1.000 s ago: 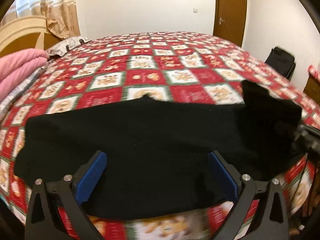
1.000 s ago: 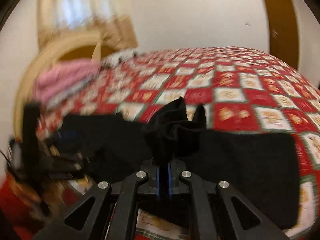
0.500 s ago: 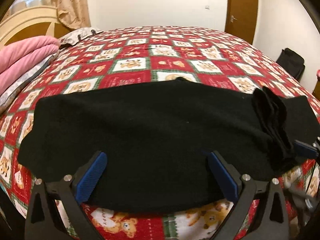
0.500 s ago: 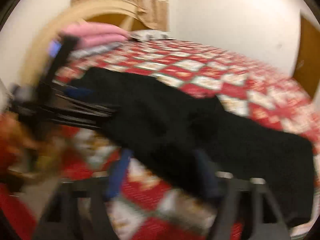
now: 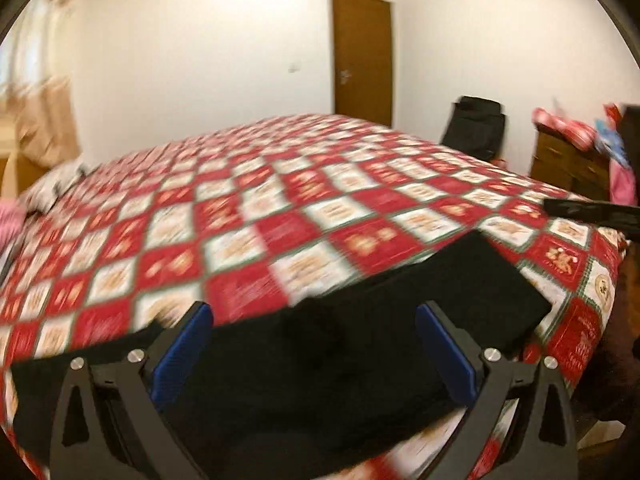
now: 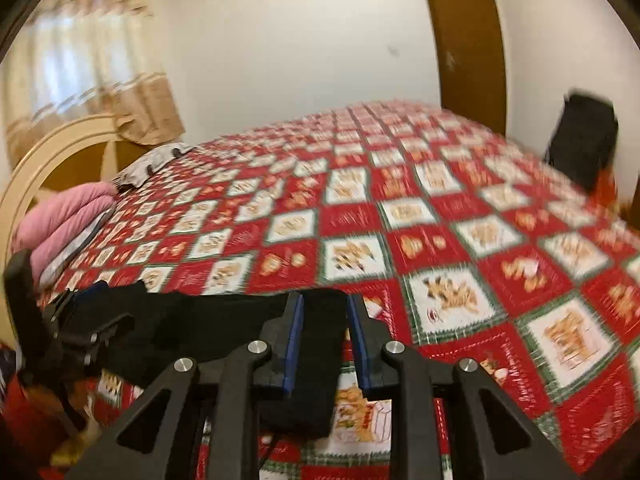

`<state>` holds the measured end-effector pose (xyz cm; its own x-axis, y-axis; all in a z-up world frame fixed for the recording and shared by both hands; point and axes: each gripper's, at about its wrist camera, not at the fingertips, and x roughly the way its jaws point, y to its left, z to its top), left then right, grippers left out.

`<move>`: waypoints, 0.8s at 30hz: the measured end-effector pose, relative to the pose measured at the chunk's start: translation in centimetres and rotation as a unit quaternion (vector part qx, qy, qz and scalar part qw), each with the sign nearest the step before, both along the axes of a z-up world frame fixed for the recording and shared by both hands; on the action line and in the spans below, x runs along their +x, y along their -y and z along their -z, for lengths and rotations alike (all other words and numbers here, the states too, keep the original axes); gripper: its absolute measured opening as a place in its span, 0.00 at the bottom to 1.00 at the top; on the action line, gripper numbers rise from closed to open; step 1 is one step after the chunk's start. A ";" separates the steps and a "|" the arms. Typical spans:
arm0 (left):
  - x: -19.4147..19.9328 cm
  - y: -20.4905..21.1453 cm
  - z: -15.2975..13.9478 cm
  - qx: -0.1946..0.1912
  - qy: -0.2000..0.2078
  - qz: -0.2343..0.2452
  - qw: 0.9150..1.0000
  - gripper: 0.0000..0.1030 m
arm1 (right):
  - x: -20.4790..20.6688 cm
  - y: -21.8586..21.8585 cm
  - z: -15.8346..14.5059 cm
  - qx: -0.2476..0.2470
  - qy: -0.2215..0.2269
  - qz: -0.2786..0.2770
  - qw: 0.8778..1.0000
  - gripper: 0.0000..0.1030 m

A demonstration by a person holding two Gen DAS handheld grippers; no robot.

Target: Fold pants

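Note:
Black pants (image 5: 440,292) lie flat along the near edge of a bed with a red and white checked bedspread (image 5: 280,208). My left gripper (image 5: 312,312) stands wide open above them, its blue pads clear of the cloth. In the right wrist view the pants (image 6: 200,320) stretch off to the left. Their near end lies between the jaws of my right gripper (image 6: 325,304). Those jaws are closing, and a thin gap still shows beside the right pad. The left gripper (image 6: 80,320) appears at the left edge there.
Pink folded blankets (image 6: 68,216) and a patterned pillow (image 6: 152,164) lie by the cream headboard (image 6: 52,148). A black chair (image 5: 476,128) and a wooden dresser (image 5: 568,160) stand past the bed's right side. A brown door (image 5: 360,56) is in the far wall.
The right gripper let go of the raised bunch of pants, opened wide, then narrowed over the pants' end. Both grippers swung right and pulled back. The left gripper stayed open.

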<state>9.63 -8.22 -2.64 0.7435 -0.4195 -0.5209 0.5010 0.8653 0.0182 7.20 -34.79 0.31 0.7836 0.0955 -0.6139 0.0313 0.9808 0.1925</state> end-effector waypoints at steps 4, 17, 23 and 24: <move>1.6 3.6 1.4 0.040 -0.011 -0.017 0.999 1.00 | 3.7 -1.9 3.2 -0.024 -0.049 -0.029 0.998 0.24; 2.4 -1.8 6.8 0.019 -0.123 -0.152 0.981 1.00 | 10.1 -0.6 8.5 0.058 -0.091 -0.027 0.994 0.24; 2.6 -1.4 7.3 0.021 -0.115 -0.145 0.982 1.00 | 3.3 0.0 5.0 0.090 -0.035 -0.053 0.994 0.24; 2.7 -1.3 7.3 0.021 -0.116 -0.145 0.982 1.00 | 2.5 -0.4 5.4 0.080 -0.048 -0.058 0.994 0.24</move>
